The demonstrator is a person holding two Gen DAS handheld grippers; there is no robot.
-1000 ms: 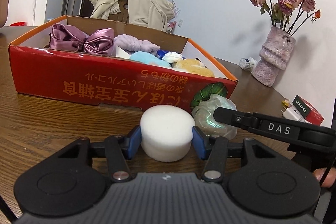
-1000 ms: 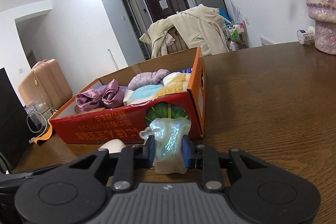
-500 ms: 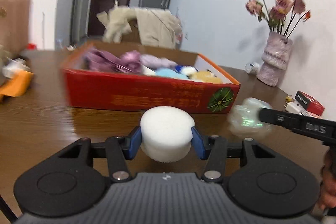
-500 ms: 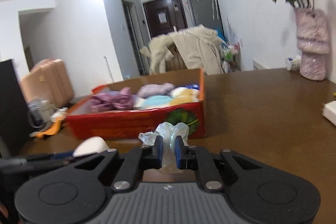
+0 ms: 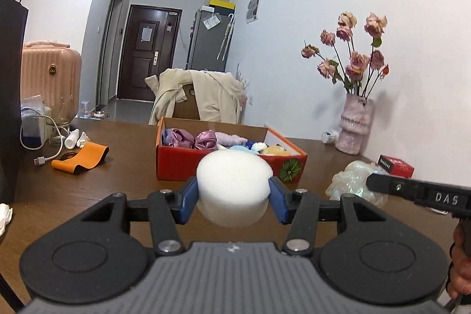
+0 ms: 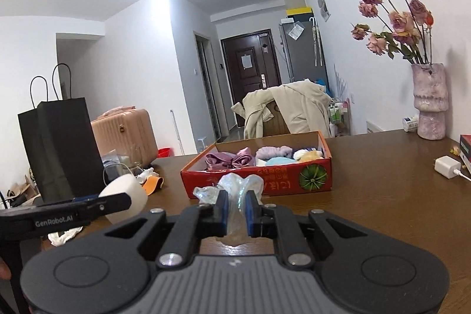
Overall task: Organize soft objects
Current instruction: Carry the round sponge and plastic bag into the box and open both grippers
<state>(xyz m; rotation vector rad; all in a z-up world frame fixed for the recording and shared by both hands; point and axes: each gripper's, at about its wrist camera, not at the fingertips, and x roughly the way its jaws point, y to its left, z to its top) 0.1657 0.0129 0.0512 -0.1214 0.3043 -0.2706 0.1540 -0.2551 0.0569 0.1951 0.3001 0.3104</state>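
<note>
My left gripper is shut on a white foam puck, held above the brown table. My right gripper is shut on a crumpled, shiny clear scrunchie, squeezed thin between its blue pads. Ahead of both stands a red cardboard box holding purple satin bows, a lilac scrunchie and pale blue, white and yellow soft pieces. From the left wrist view the scrunchie and the right gripper's finger show at the right. In the right wrist view the puck appears at the left.
A pink vase of dried roses and a small red box stand at the right. An orange band, a cable and small bottles lie at the left, beside a black paper bag. A white charger lies far right.
Both grippers pulled back and rose away from the red box, carrying the puck and the scrunchie. The right jaws squeezed the scrunchie thinner.
</note>
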